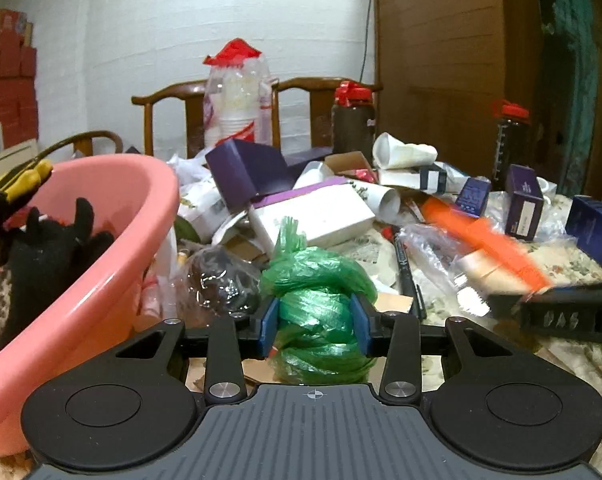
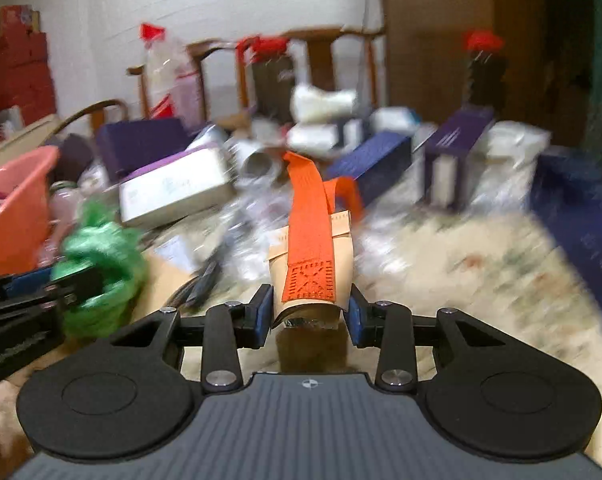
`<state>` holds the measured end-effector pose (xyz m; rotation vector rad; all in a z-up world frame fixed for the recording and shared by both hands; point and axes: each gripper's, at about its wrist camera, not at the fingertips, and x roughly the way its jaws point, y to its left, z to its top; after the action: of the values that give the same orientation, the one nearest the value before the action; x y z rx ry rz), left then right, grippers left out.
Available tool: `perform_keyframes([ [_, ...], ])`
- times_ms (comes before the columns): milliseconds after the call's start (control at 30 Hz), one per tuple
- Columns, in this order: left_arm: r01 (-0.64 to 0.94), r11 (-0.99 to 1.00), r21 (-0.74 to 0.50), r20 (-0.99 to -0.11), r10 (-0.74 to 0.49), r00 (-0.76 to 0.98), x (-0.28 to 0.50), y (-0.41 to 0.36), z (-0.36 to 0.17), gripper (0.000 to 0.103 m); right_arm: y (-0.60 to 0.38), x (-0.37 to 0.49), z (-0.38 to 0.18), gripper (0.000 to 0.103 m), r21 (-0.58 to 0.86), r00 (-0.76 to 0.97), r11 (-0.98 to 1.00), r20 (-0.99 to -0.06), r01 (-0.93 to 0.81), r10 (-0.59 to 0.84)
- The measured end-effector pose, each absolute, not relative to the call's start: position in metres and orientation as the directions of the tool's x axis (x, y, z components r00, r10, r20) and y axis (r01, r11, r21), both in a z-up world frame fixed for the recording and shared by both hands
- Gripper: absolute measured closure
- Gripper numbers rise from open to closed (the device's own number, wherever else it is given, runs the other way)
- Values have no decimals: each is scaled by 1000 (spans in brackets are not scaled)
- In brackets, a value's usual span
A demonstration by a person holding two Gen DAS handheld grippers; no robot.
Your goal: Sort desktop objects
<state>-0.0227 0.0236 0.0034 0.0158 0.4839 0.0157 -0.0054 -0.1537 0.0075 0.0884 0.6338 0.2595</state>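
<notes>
In the left wrist view my left gripper (image 1: 316, 320) is shut on a crumpled green plastic bag (image 1: 321, 280), its blue pads pressing both sides. That green bag (image 2: 101, 256) also shows blurred at the left of the right wrist view. My right gripper (image 2: 309, 312) is shut on a tan paper package with an orange strap (image 2: 309, 248) running forward over it. From the left wrist view the orange strap (image 1: 485, 236) and the right gripper's black finger (image 1: 561, 312) appear blurred at the right.
A pink plastic basin (image 1: 101, 248) stands at the left with a black glove and cloth in it. Purple and white boxes (image 1: 317, 208), paper cups, dark jars with red lids (image 1: 353, 120) and plastic wrap cover the flowered tablecloth (image 2: 461, 280). Wooden chairs stand behind.
</notes>
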Motion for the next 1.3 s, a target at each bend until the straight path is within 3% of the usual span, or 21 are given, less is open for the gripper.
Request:
perform_keyframes([
  [167,73,997,-34,-477,-81,875,-29,17,6,64,-148,-12,12,61,303,696,892,-559,-336,452],
  [300,52,998,-23,-445,-57,894,-35,18,14,64,-155,-19,21,61,212,789,942,-515,-260,334],
  [467,-2,1000,0,-469,2,883,-24,27,8,65,-162,-5,11,60,141,798,973,-557,-183,230],
  [600,2,1000,20,-465,8,885,-24,23,4,64,-152,-2,1,59,197,731,947,-603,-252,320],
  [700,74,997,-35,-472,-82,878,-31,15,6,69,-147,-9,3,61,285,682,901,-590,-327,434],
  [833,81,996,-38,-469,-90,879,-34,15,12,66,-149,-14,8,62,312,671,891,-587,-329,453],
  [1067,47,999,12,-457,-36,889,-42,23,22,65,-157,-13,15,62,196,759,946,-565,-257,324],
  [1200,31,999,36,-477,-10,879,-46,28,13,66,-153,-7,6,61,130,754,964,-602,-233,264],
  [1300,25,998,57,-479,5,878,-48,28,8,66,-147,-8,1,59,157,723,950,-619,-268,307],
])
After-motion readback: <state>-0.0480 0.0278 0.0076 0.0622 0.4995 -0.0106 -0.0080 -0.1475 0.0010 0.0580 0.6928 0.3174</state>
